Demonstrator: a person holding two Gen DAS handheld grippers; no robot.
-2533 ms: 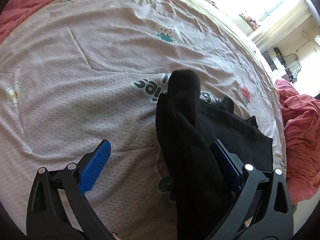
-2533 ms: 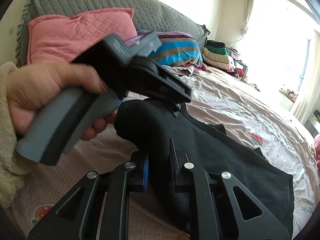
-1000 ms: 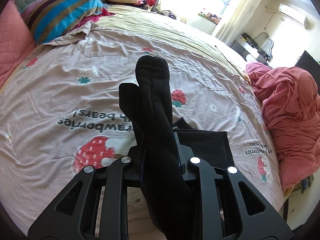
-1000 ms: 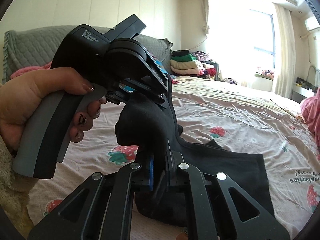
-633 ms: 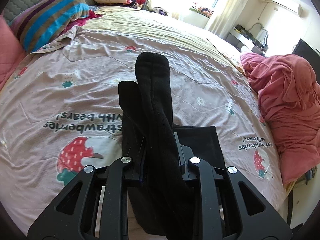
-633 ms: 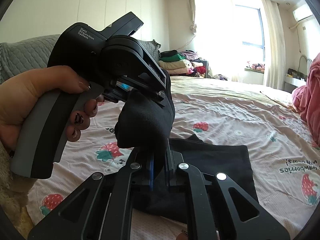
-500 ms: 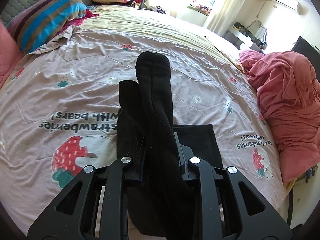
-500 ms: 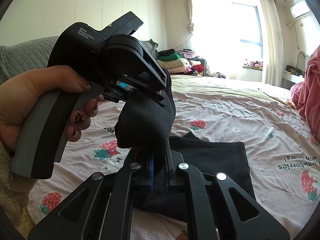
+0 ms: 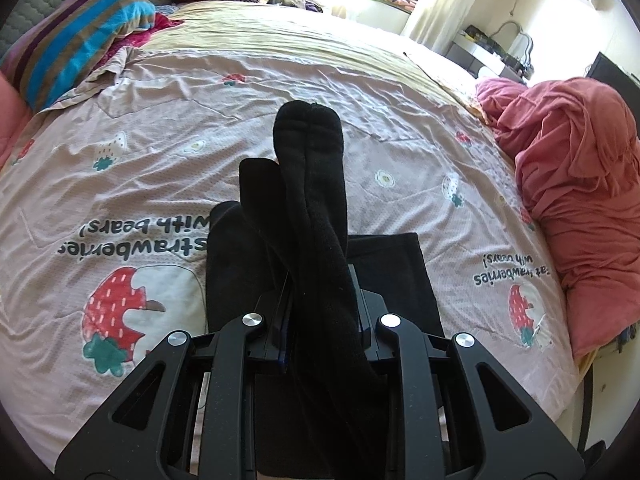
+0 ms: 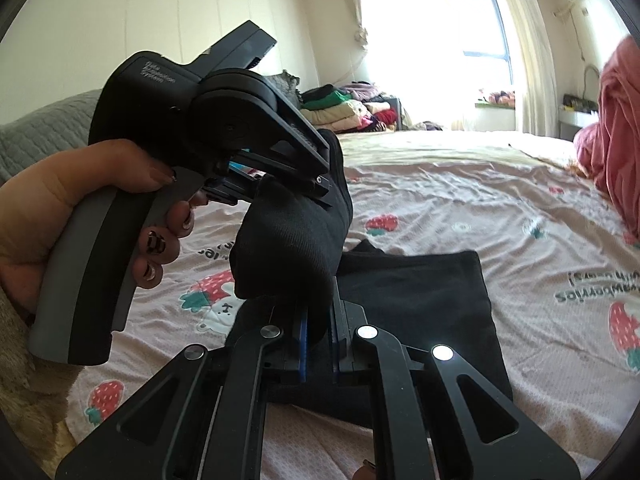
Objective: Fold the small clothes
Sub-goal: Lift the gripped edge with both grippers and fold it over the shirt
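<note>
— While the bed (image 9: 120, 92) spreads wide below both tools, what matters most on it?

— The black cloth (image 10: 420, 292) lying flat on the sheet, just under and ahead of the grippers. It looks like the landing spot, or the next item.

— And the socks (image 9: 316, 216)?

— They are off the bed, standing up ahead of the left gripper (image 9: 320, 312), whose fingers are closed tight on the lower part. From the other side, the right gripper (image 10: 318, 340) is clamped on the same black bundle lower down, with the left hand (image 10: 80, 200) close above it.

— So how should the person do the fold well?

— Probably keep both grips firm and bring the free toe end over toward the held end, so both layers stay lined up. Letting one grip go early would likely let the pair slump or split apart. Then lower it onto the sheet beside the cloth before opening either tool.
</note>
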